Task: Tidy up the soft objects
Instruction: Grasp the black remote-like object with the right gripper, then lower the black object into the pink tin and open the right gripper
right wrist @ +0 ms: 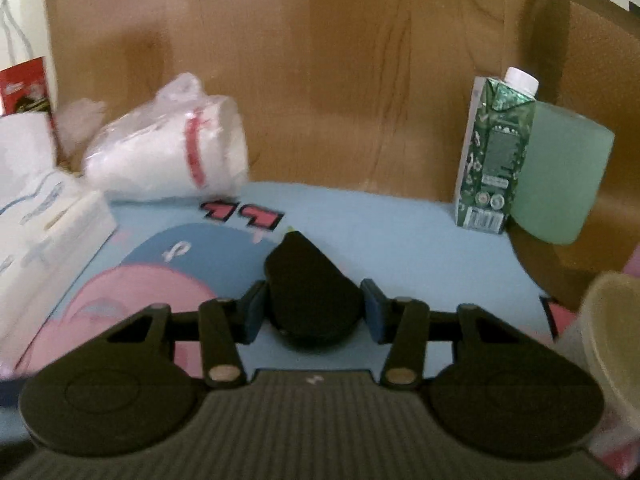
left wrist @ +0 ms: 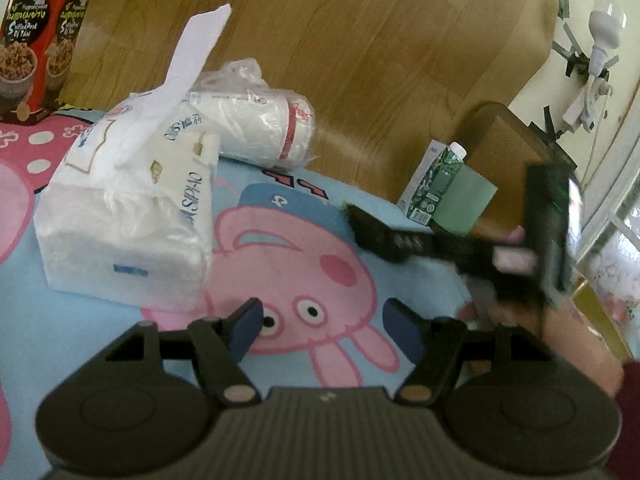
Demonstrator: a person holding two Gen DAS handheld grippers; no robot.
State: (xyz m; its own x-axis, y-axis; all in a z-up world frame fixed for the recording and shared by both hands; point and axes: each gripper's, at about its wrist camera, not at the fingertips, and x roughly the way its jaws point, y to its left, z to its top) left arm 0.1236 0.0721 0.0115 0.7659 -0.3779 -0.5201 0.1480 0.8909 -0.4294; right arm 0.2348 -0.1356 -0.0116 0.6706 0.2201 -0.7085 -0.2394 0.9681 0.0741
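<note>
A white soft tissue pack (left wrist: 128, 216) lies on the cartoon pig blanket (left wrist: 304, 280), ahead and left of my left gripper (left wrist: 324, 328), which is open and empty. Behind the pack lies a bagged stack of white cups (left wrist: 260, 128). My right gripper (right wrist: 314, 312) is shut on a black soft pouch (right wrist: 312, 296) and holds it over the blanket (right wrist: 400, 248). The right gripper and pouch show in the left wrist view (left wrist: 384, 236), to the right. The tissue pack (right wrist: 44, 216) and bagged cups (right wrist: 172, 156) lie at left in the right wrist view.
A green drink carton (right wrist: 494, 160) and a pale green roll (right wrist: 560, 176) stand against the wooden headboard (right wrist: 340, 80) at the right. A red snack box (left wrist: 40, 36) stands at the far left. A cream container (right wrist: 612, 340) sits at the right edge.
</note>
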